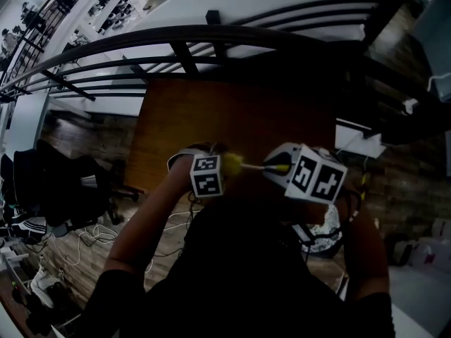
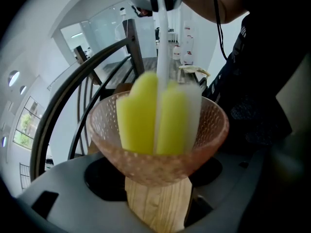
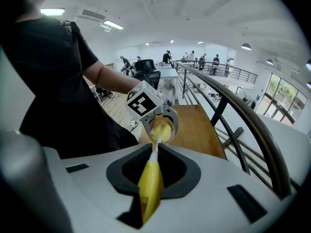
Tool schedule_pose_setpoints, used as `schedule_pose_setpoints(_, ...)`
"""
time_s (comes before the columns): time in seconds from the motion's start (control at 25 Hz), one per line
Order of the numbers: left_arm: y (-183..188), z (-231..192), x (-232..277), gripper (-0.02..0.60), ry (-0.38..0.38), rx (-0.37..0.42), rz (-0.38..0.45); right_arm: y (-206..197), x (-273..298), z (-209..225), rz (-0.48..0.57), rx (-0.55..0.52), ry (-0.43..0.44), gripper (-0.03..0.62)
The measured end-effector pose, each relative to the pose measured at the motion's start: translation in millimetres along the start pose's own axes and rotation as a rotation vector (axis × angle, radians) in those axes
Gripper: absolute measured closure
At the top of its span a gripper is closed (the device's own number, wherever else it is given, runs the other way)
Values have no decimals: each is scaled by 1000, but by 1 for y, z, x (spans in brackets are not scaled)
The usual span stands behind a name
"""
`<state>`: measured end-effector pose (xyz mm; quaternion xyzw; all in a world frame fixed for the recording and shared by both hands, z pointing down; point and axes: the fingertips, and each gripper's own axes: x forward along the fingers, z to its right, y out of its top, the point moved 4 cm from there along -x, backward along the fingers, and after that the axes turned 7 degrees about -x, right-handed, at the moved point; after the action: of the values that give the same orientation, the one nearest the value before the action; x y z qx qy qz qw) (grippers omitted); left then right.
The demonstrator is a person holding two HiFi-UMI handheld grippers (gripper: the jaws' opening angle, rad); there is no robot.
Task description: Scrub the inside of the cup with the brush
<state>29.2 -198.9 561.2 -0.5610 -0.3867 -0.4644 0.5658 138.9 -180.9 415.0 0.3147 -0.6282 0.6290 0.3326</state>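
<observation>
My left gripper (image 2: pixel 158 186) is shut on the wooden base of a pinkish, dimpled translucent cup (image 2: pixel 160 164), which stands upright with its mouth facing away from the camera. A yellow brush head (image 2: pixel 153 118) sits inside the cup, its white stem rising to my right gripper at the top of the left gripper view. In the right gripper view my right gripper (image 3: pixel 149 181) is shut on the brush's yellow handle (image 3: pixel 149 183), and the stem runs to the cup (image 3: pixel 161 127). In the head view both grippers (image 1: pixel 211 169) (image 1: pixel 283 170) meet chest-high with the brush (image 1: pixel 243 165) between them.
A brown wooden table (image 1: pixel 232 118) lies just beyond the grippers, with a curved black railing (image 1: pixel 176 44) behind it. A dark office chair (image 1: pixel 63 182) and loose cables (image 1: pixel 91 234) are on the floor to the left. People stand far off across the hall.
</observation>
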Motion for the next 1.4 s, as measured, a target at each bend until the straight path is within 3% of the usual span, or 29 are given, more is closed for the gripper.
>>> schedule_pose_setpoints(0.4,2,1,3,242,40,50,-34,-4,4,14,-8,45,-18,549)
schedule_pose_setpoints(0.84,-16,-6,-3,242,53,11,-21,-12,-38,7,-12,45,-39,549)
schedule_pose_setpoints(1.12,-13,-3,-2,242,50,3,-15,-11,-4,4,-77,28,-23,549)
schedule_pose_setpoints(1.4,-11,-9,-7,242,78,-4,-3,1,26,8,-78,17,-13,549)
